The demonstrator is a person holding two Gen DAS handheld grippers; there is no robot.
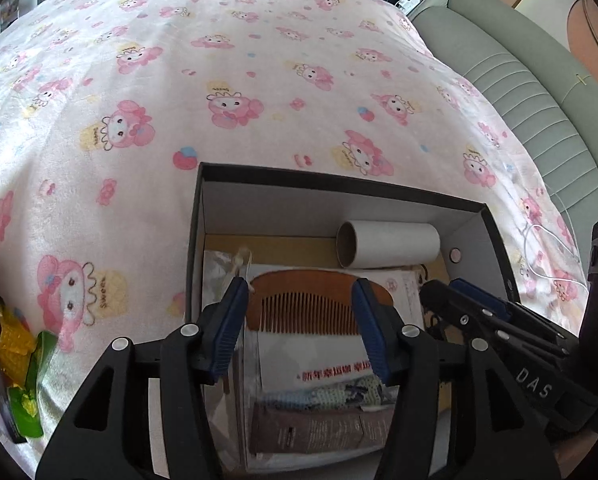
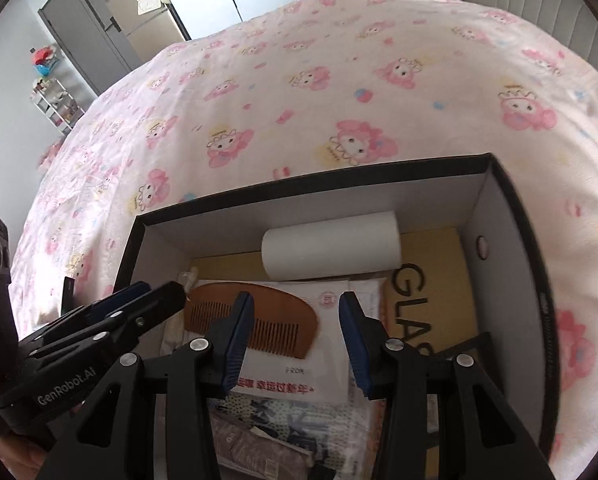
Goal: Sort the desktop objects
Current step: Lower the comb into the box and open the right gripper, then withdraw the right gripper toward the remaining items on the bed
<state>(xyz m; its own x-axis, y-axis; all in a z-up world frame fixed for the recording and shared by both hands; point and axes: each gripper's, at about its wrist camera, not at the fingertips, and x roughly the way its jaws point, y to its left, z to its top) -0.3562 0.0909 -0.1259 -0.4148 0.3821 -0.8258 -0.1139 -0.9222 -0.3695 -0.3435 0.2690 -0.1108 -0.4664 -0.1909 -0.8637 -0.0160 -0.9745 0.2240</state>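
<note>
Nearest you, low in both wrist views, both grippers hang over the open box. Your left gripper point(image 1: 303, 324) stands partly open with nothing pinched; the wooden comb point(image 1: 311, 300) shows in the gap between its blue pads but lies flat below, pads apart from it as far as the frame shows. Your right gripper point(image 2: 295, 336) is likewise part open and empty, over the white envelope point(image 2: 331, 320) with red print.

Box point(image 1: 339, 184), lower centre of both views, black outside and white inside, already holds most of the stuff: a brownish packet point(image 1: 319, 432) and a blue-patterned cloth or pouch point(image 1: 331, 396) at the near end, then the envelope, the comb on top of it, a clear plastic bag point(image 1: 219, 272) at the left wall, and the white cardboard tube point(image 1: 387, 244) lying on its side against the far wall. So sorting looks well along, judging by the contents.

Left to do, likely: the yellow and green wrappers point(image 1: 19, 364) at the lower left edge of the left wrist view sit on the pink blanket point(image 1: 219, 80) outside the box. Dark item beside them, cannot tell what.

Beyond the box the blanket runs bare to the far edge. The grey-green headboard point(image 1: 519, 92) is upper right.
</note>
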